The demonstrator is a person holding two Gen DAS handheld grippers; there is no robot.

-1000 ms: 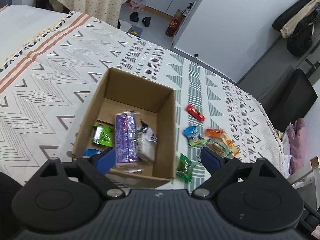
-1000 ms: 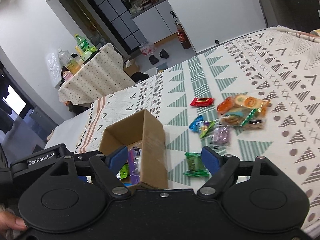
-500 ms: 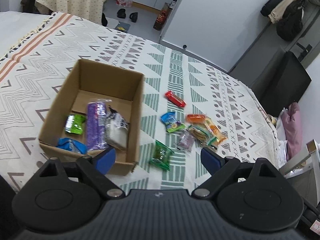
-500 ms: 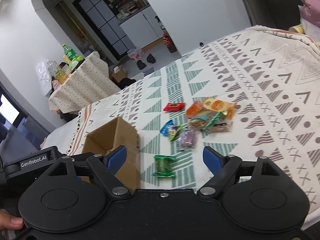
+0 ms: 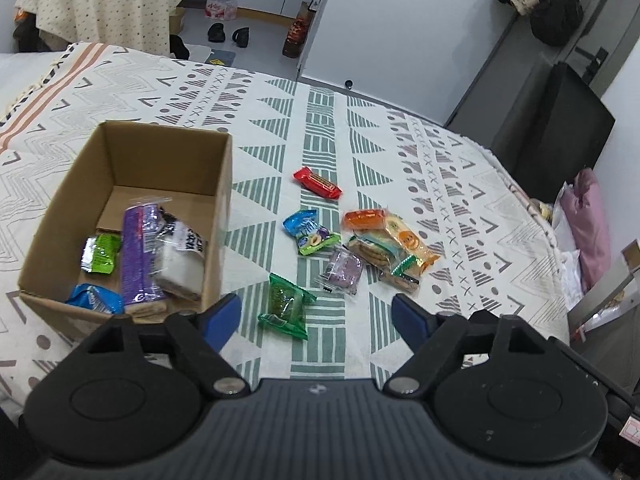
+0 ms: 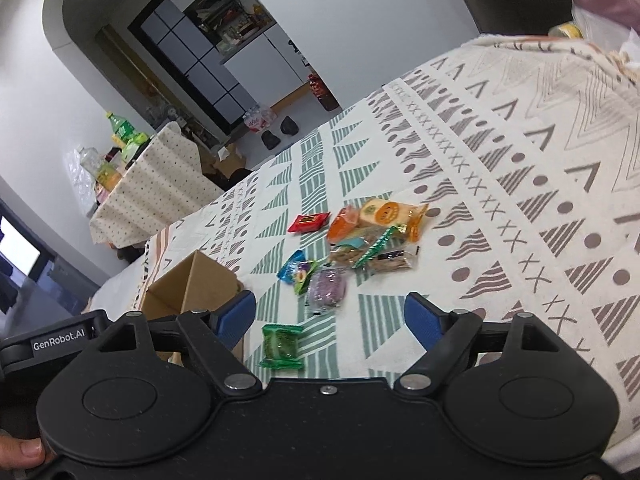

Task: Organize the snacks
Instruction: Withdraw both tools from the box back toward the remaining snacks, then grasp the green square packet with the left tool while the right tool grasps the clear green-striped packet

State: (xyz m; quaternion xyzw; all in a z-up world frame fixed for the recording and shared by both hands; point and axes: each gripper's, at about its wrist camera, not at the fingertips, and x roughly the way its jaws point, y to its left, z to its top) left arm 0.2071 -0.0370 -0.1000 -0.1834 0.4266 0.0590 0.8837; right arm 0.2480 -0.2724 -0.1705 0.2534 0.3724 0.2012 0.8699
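- Snacks: approx half sorted, we'd say. In the cardboard box (image 5: pixel 208 216) we count a long purple pack (image 5: pixel 138 256), a white pack (image 5: pixel 180 256), a small green pack (image 5: pixel 100 254) and a blue pack (image 5: pixel 94 298).
- Left to do: loose ones lie on the patterned cloth (image 5: pixel 400 152), right of the box – a green pouch (image 5: pixel 285 306), a purple pouch (image 5: pixel 342 270), a blue-green pack (image 5: pixel 310 232), a red bar (image 5: pixel 318 182), plus a heap of orange and biscuit packs (image 5: pixel 390 244).
- Our left claw (image 5: pixel 316 318) is spread wide, nothing in it; it hangs over the green pouch, near the box's corner.
- Our right claw (image 6: pixel 330 318) is also wide apart & empty, above the same pouch (image 6: pixel 282 346).
- Green pouch: lies flat, long axis runs away from us w/ a slight tilt, crimped ends near and far. It's nearest, so likely next.
- Red bar: long axis slants across the cloth, well apart from the box.
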